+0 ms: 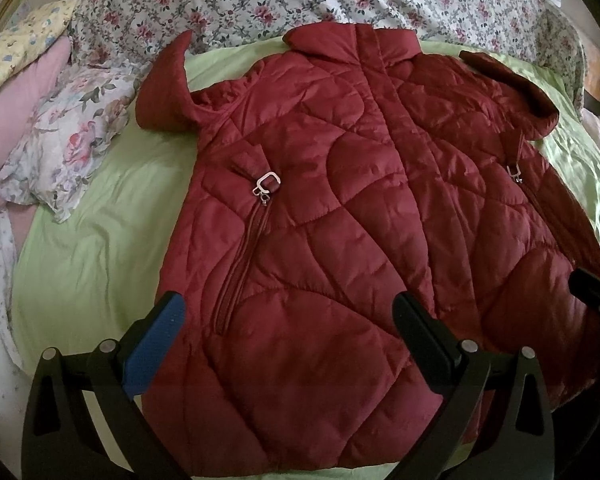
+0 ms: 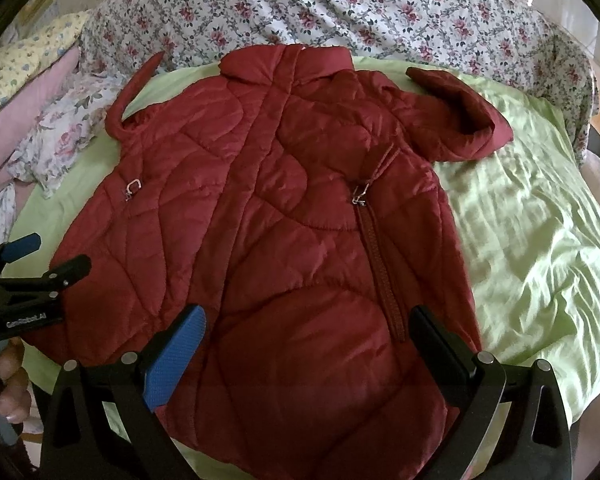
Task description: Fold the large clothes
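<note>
We see the big red jacket (image 1: pixel 340 208) lying flat on the green bed sheet (image 1: pixel 100 248), front up. It looks puffy, soft and slippery. Our left gripper (image 1: pixel 290 344) and right gripper (image 2: pixel 306 344) hover above its hem, jaws apart, empty. We should pinch a thick sleeve or the hem.

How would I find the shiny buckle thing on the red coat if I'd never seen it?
Start at the green bedsheet, where a dark red quilted coat lies flat. Look at the pocket zipper nearest the floral pillow. At its top sits a silver square buckle, larger than the small clip on the other pocket.
</note>
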Motion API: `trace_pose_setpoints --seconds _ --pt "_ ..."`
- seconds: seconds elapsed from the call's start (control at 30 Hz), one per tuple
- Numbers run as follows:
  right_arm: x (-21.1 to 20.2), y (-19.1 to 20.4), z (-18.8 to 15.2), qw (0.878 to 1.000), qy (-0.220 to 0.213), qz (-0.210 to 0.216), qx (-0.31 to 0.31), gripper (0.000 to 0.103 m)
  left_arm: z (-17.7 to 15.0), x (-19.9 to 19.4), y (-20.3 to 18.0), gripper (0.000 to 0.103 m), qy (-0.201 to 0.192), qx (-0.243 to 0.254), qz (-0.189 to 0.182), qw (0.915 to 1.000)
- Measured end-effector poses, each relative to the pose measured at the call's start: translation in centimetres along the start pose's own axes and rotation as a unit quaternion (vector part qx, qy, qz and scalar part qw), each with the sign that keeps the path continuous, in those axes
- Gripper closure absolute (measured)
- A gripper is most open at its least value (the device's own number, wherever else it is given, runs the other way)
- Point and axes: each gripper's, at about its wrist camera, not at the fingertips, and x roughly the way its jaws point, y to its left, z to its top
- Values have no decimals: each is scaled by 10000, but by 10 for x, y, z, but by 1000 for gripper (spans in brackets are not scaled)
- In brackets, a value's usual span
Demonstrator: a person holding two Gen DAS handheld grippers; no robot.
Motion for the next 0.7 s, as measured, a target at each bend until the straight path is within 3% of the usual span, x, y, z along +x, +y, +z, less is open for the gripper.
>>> trace_pose_setpoints --seconds 0.4,0.7 --pt "9 -6 12 9998 9 170 92 1 8 14 4 0 151 -8 -15 9999" --pt "15 -31 33 9994 -107 127 320 1 23 29 22 0 236 -419 -487 9977"
